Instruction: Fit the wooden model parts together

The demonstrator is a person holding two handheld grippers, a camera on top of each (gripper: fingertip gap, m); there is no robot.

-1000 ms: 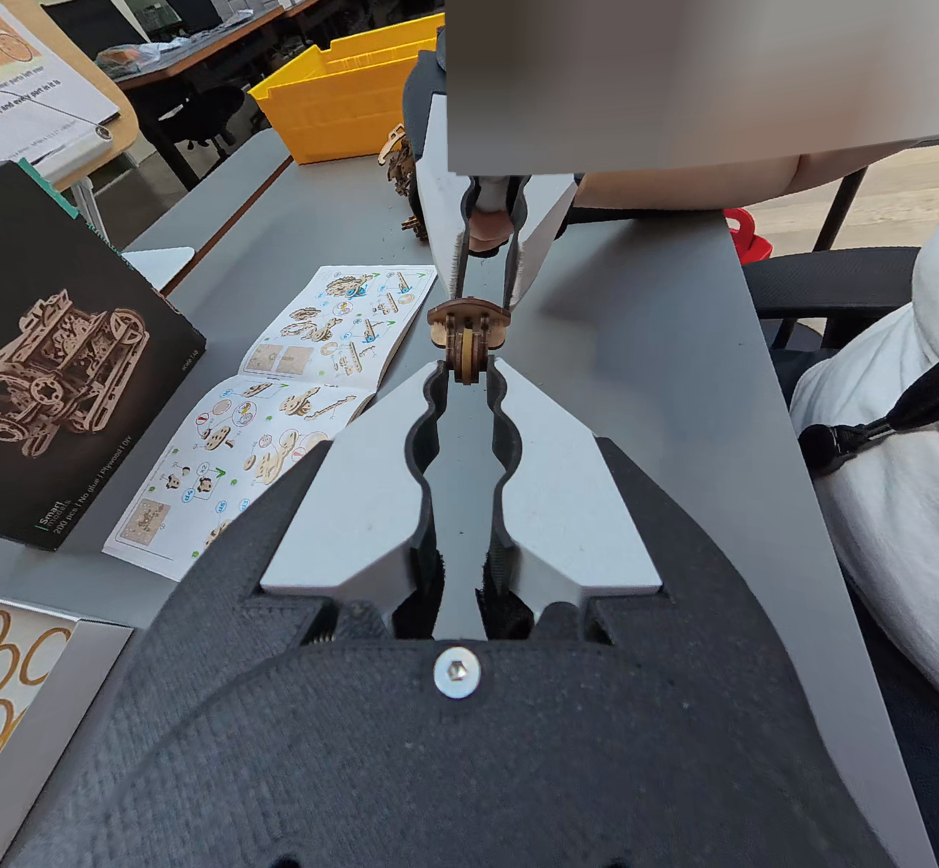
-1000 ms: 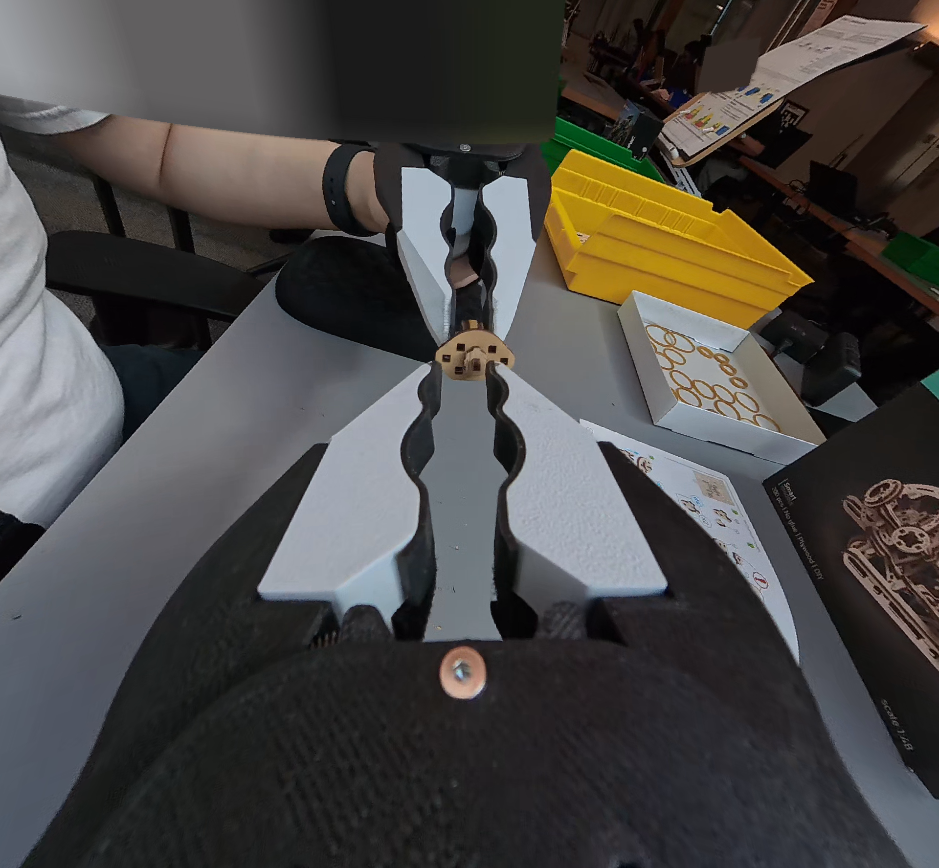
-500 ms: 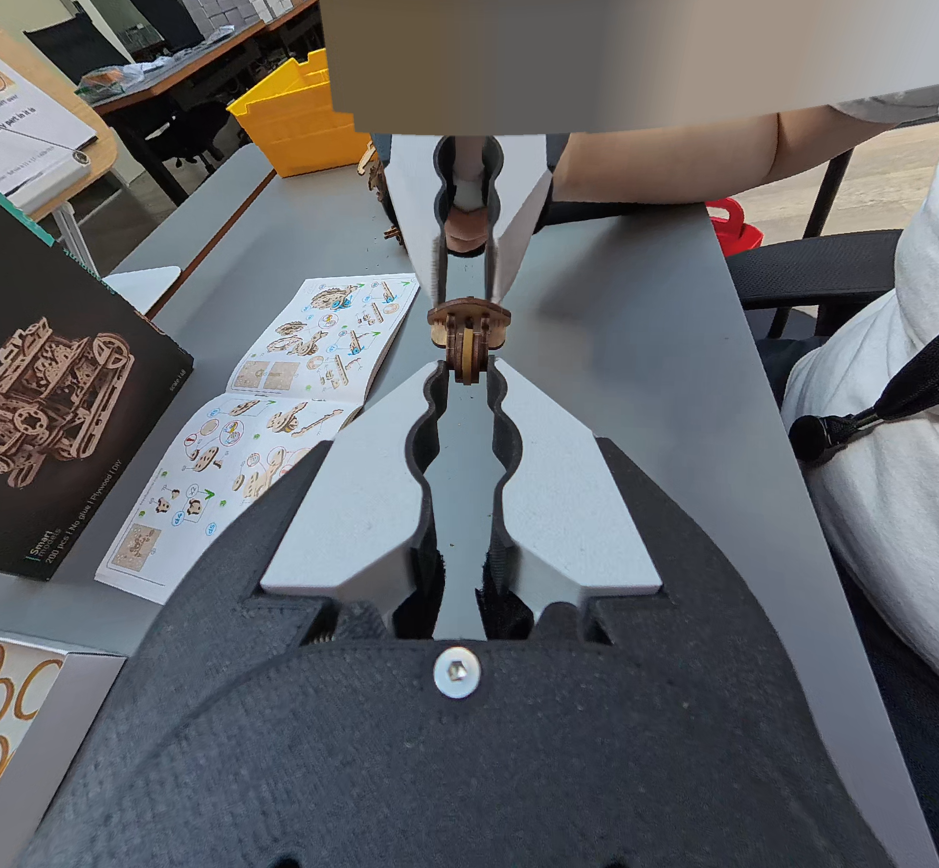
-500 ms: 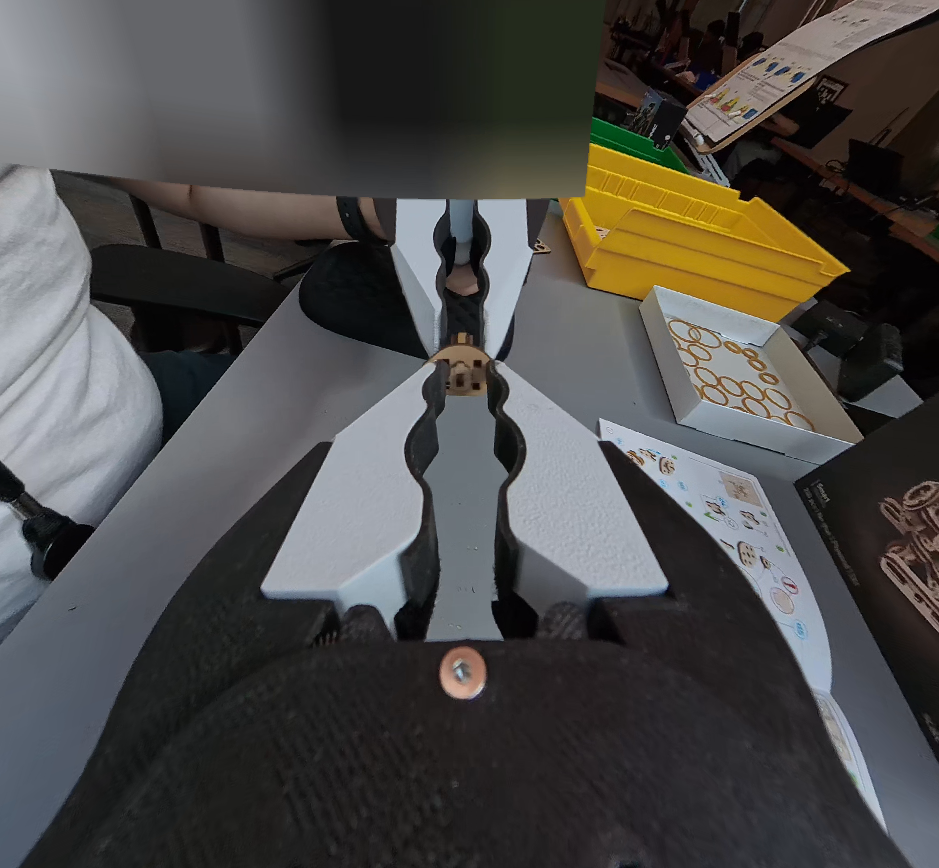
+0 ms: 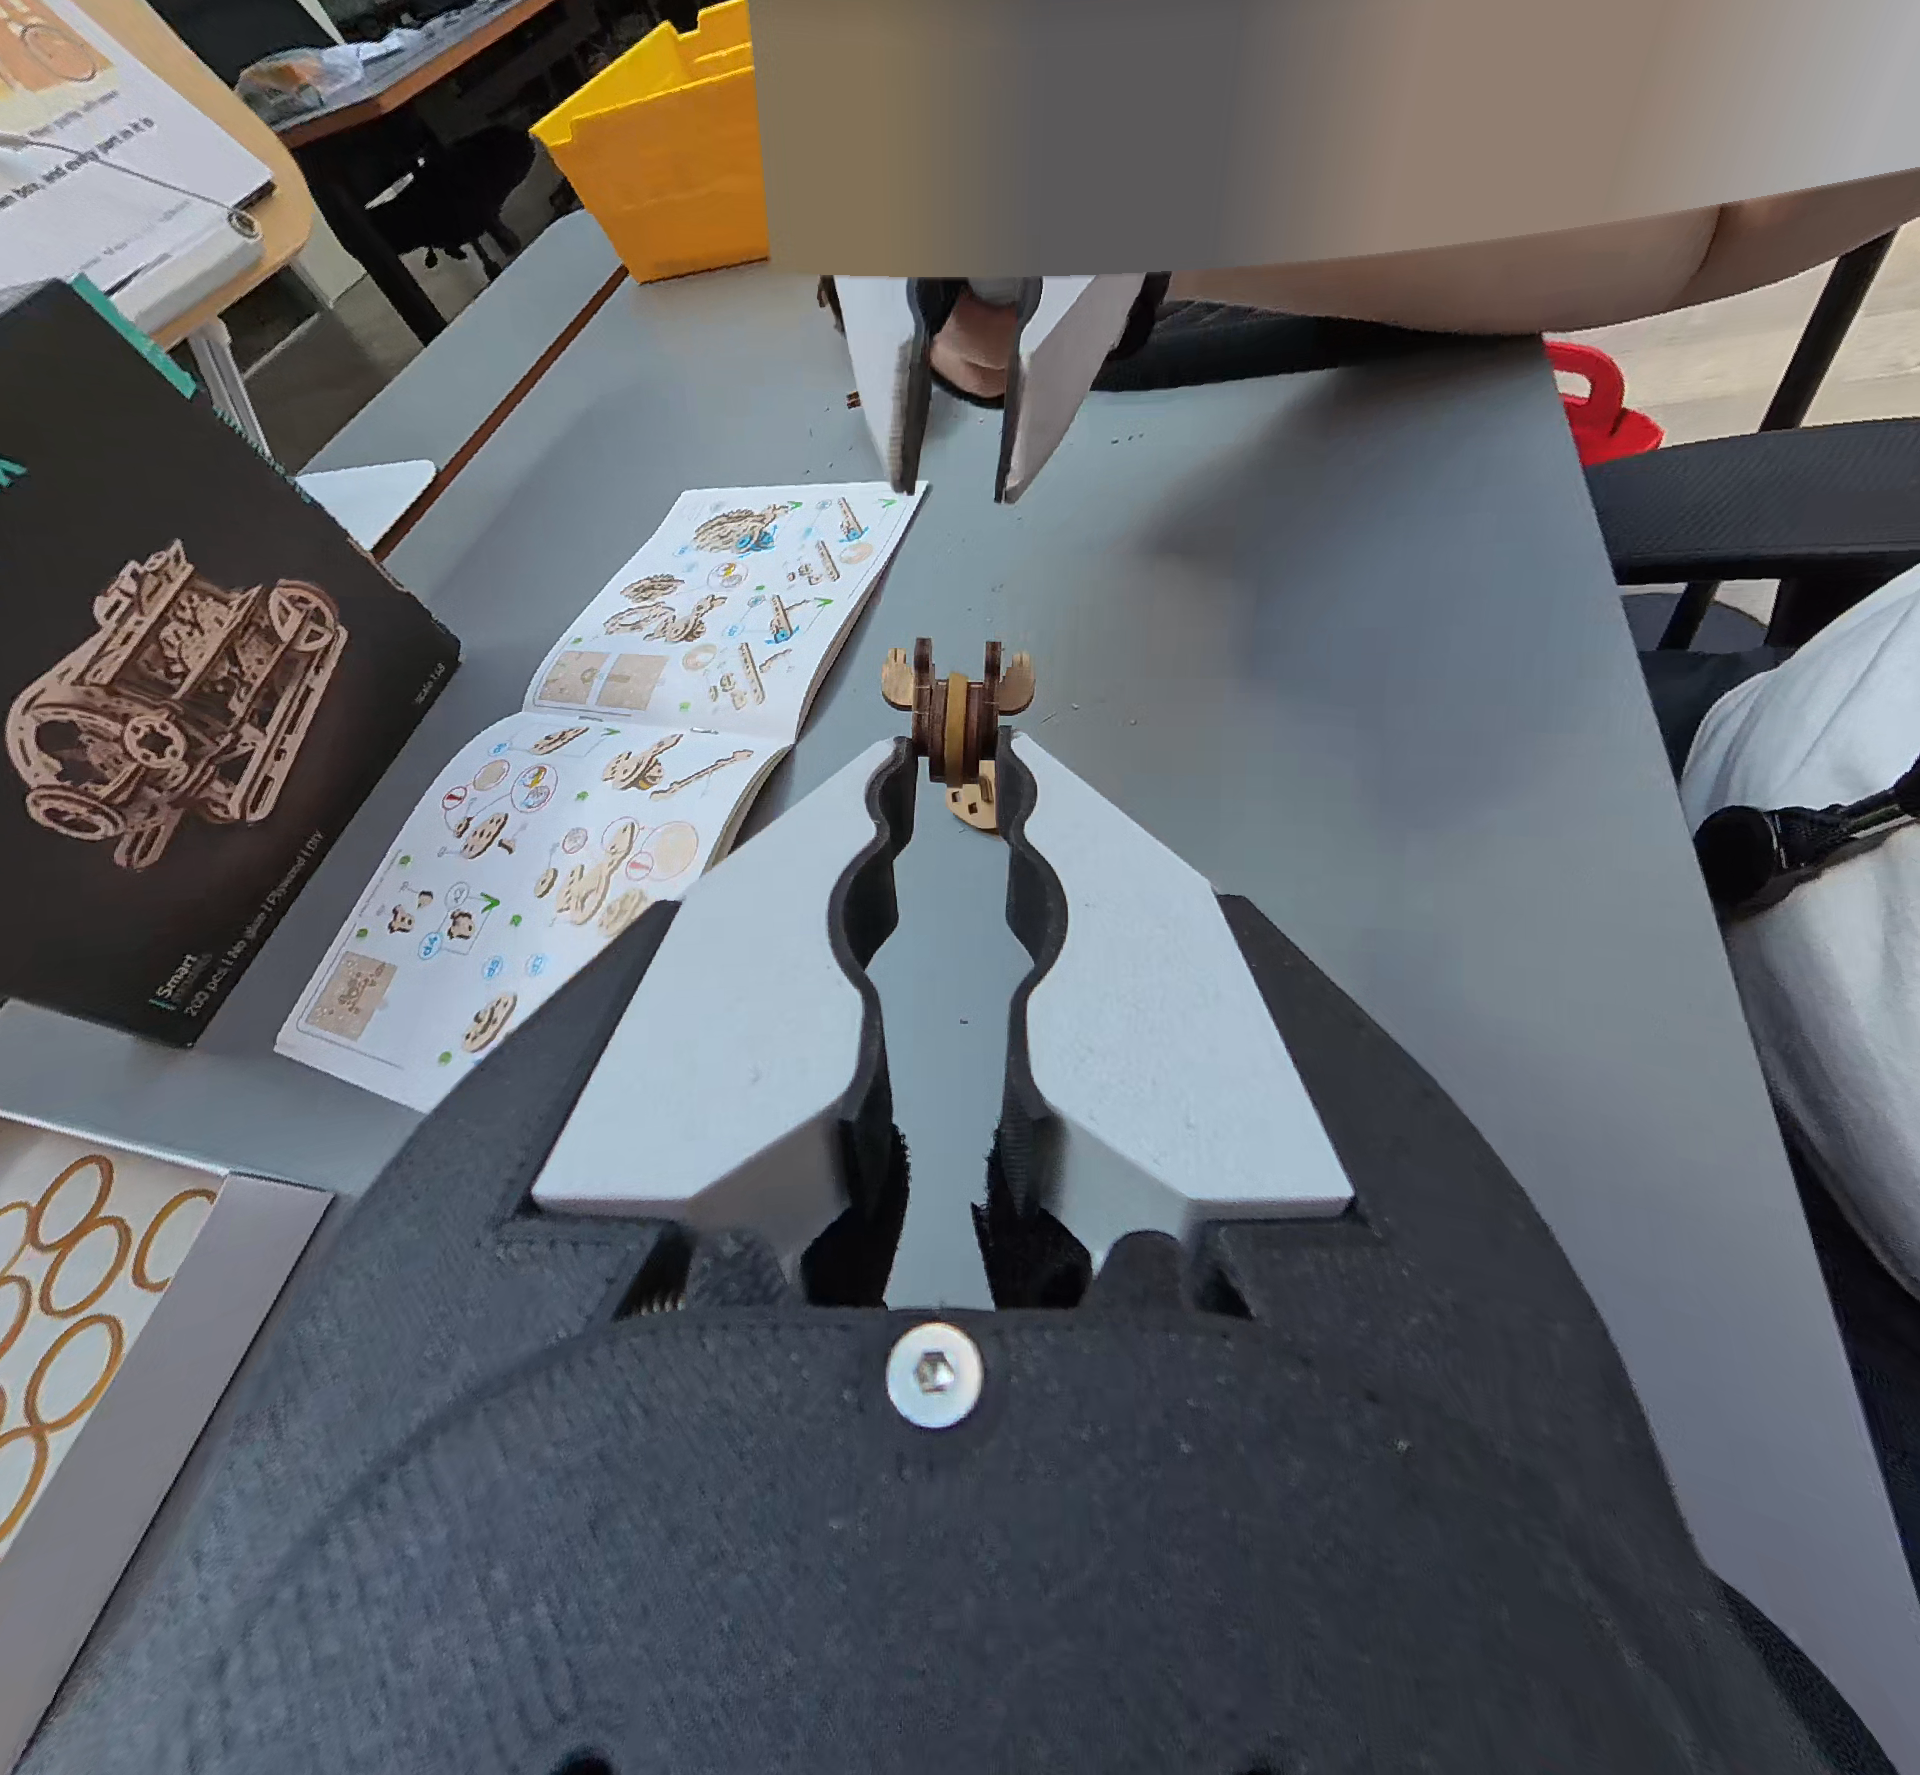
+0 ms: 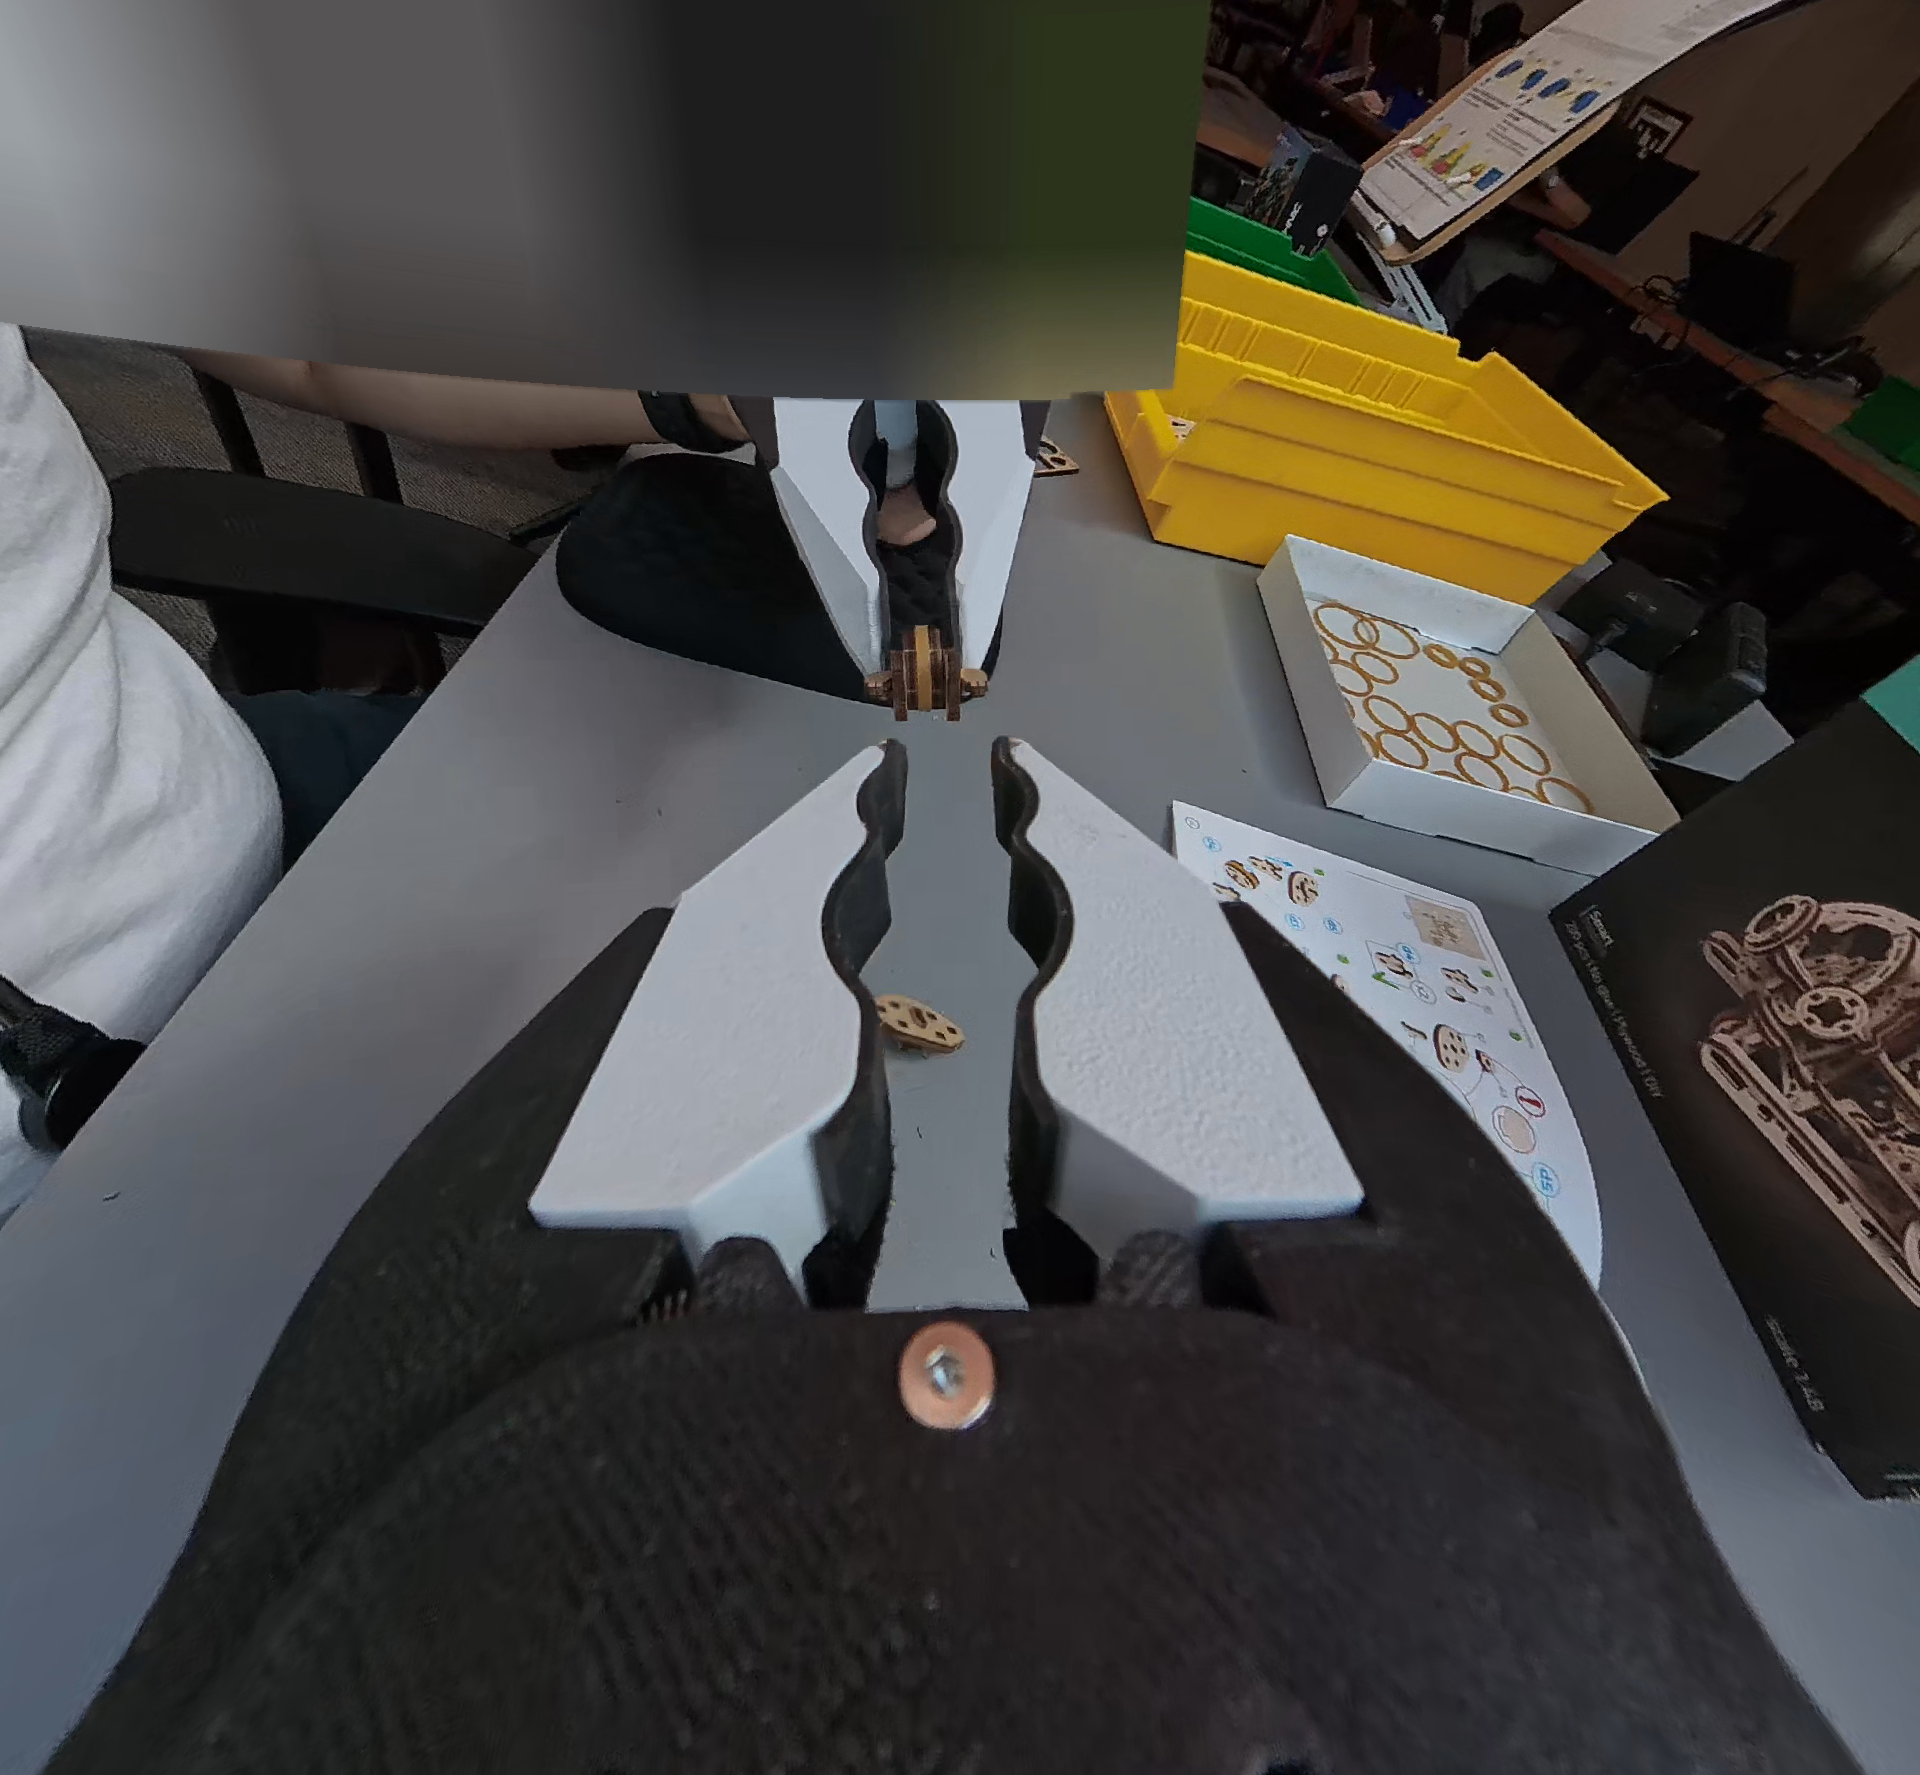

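My left gripper [image 5: 958, 751] is shut on a small wooden sub-assembly [image 5: 956, 712] of stacked discs with side tabs, held above the grey table [image 5: 1299, 686]. It also shows in the right wrist view [image 6: 925, 681], where the left gripper [image 6: 928, 686] faces me. My right gripper [image 6: 945, 751] is open and empty, a short way back from the sub-assembly. It shows far off in the left wrist view [image 5: 954, 491]. A small flat wooden plate with holes [image 6: 920, 1024] lies on the table under my right gripper's fingers, and also below the left fingertips [image 5: 974, 803].
An open instruction booklet [image 5: 623, 790] and a black model box [image 5: 177, 665] lie on the left gripper's left. A white tray of wooden rings [image 6: 1444, 717] and a yellow bin [image 6: 1351, 458] stand behind them. A person in white sits at the table edge [image 5: 1621, 790]. There is about 5 centimetres between the tips of the two grippers.
My right gripper has opened and drawn back from the sub-assembly. The small wooden plate it held against it now lies on the table. The left gripper still holds the sub-assembly.
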